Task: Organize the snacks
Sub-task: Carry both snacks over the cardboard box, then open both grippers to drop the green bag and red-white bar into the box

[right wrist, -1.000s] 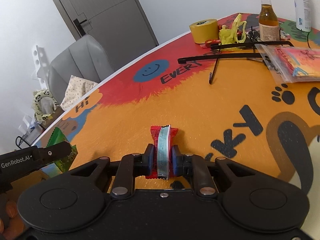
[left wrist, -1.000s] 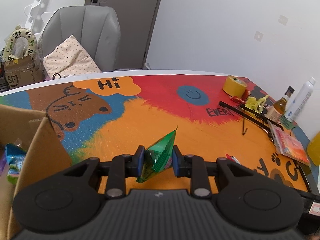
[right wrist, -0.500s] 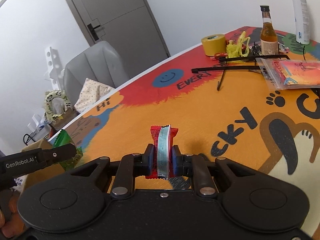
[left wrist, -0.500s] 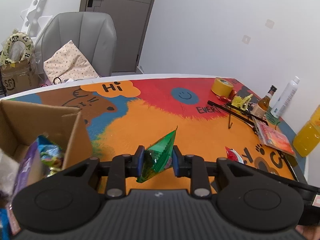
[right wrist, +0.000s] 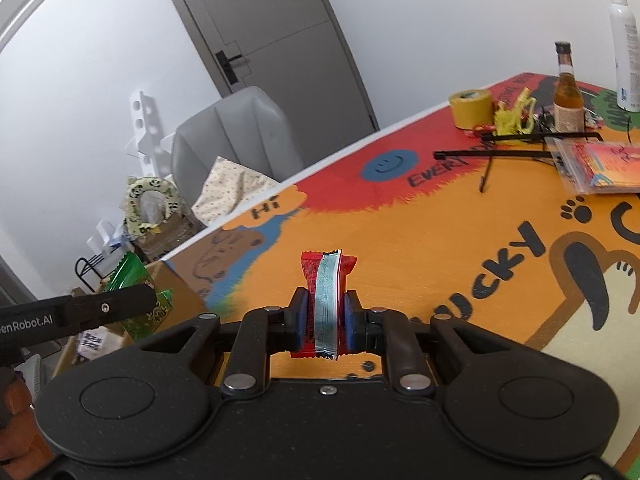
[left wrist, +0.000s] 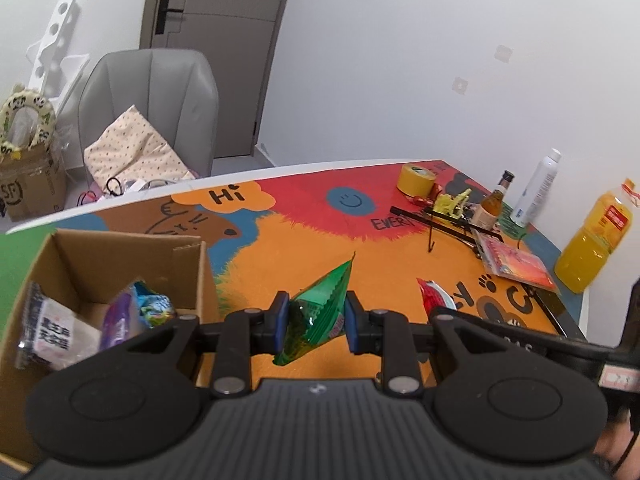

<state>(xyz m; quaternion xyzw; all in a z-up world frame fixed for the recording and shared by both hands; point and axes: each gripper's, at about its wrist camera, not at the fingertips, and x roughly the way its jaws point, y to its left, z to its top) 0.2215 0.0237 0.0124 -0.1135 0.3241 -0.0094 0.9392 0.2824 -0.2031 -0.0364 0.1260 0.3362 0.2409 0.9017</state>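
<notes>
Green crinkly foil snack packet [left wrist: 318, 312] sitting pinched in the left gripper [left wrist: 313, 320] — hanging above the orange printed tabletop [left wrist: 288, 256], open brown cardboard box [left wrist: 120, 252] at nine o'clock. Right gripper [right wrist: 323, 322] clamping a red-and-silver wrapped snack bar [right wrist: 325, 300] — lying at three o'clock.

Red snack packet [right wrist: 324, 304] between fingers [right wrist: 299, 320]

Your left hand-held gripper [left wrist: 313, 318] pinches a glossy green foil packet [left wrist: 320, 312] — crinkled; the box [left wrist: 120, 256] beside it is matt corrugated cardboard, the worktop [left wrist: 304, 248] smooth and painted.
</notes>
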